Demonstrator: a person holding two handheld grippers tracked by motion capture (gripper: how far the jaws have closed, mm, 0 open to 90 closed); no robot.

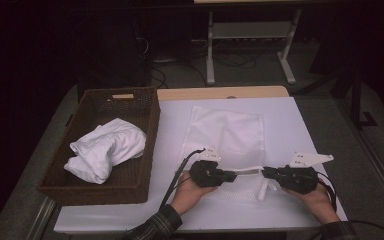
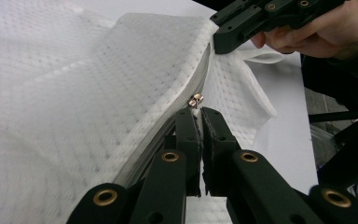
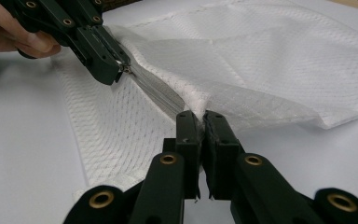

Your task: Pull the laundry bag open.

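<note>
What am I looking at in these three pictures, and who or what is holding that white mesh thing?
A person works at a table with a hand-held gripper in each hand. One camera looks down from above; the other two ride on the grippers and look along their black fingers. The left gripper is shut at the zipper pull of a white mesh bag. The right gripper is shut on the bag's edge at the other end of the zipper. Left of the bag stands a brown basket with a white cloth inside.
</note>
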